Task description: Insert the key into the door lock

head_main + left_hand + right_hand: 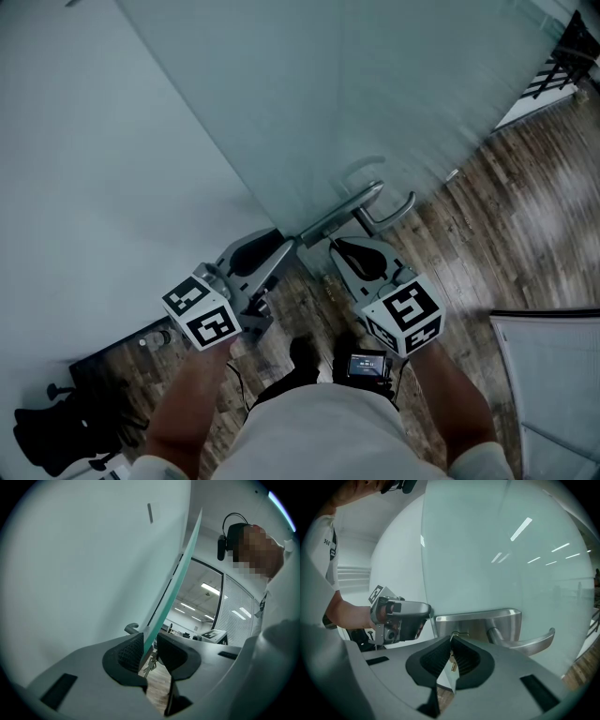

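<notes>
Right claw [451, 640] pinched shut on key [452, 663], tip at lock [460, 633] keyhole; insertion judged not yet done; left claw [150, 644] clamped glass door [174, 585] edge.

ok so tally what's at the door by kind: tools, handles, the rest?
tools: 2, left tool and right tool
lever handles: 2, one on the right tool's side of the glass, one on the far side
lock plate: 1
glass door: 1
key bunch: 1
Total: 7
</notes>
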`<state>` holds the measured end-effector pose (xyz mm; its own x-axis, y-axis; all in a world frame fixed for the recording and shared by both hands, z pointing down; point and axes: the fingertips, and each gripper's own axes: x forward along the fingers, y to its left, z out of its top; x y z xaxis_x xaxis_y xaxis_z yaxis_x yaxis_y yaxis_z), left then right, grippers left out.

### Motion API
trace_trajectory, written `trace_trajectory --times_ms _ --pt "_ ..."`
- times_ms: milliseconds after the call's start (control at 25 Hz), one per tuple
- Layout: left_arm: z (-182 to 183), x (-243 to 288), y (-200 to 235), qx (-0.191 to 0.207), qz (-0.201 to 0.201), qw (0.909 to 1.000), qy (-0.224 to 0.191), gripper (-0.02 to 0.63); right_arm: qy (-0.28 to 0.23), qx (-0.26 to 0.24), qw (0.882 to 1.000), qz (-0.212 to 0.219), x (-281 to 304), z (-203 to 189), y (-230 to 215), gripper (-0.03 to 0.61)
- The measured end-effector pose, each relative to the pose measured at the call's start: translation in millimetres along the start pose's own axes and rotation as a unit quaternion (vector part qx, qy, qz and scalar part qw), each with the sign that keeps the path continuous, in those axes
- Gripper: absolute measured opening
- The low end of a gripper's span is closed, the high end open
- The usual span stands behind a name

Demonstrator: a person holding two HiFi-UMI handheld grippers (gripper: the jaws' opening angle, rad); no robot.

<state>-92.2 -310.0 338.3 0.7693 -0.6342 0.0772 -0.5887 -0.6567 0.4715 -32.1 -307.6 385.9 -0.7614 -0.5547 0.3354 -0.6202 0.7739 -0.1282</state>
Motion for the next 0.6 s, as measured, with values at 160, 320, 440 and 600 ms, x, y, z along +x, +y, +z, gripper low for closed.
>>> trace_trajectory --times_ms 160,320,440,600 --pt "0.6 -0.1 0.5 0.000 0.000 1.0000 -0.001 0.101 -0.001 0.002 1.000 -0.001 0.8 0.4 -0.2 0.020" --pt "0.4 0.0 0.5 -0.002 -0.002 1.0000 -0.001 0.101 -0.002 0.006 1.000 0.000 0.8 0.0 -0.4 0.020" --pt "0.6 0.0 0.3 0.000 -0.004 1.0000 0.001 0.100 -0.002 0.008 1.000 0.000 0.7 0.4 -0.4 0.020" --pt "1.0 -0.3 0.6 0.003 -0.005 1.0000 0.000 0.101 0.000 0.015 1.000 0.005 1.1 -0.2 -0.1 0.020"
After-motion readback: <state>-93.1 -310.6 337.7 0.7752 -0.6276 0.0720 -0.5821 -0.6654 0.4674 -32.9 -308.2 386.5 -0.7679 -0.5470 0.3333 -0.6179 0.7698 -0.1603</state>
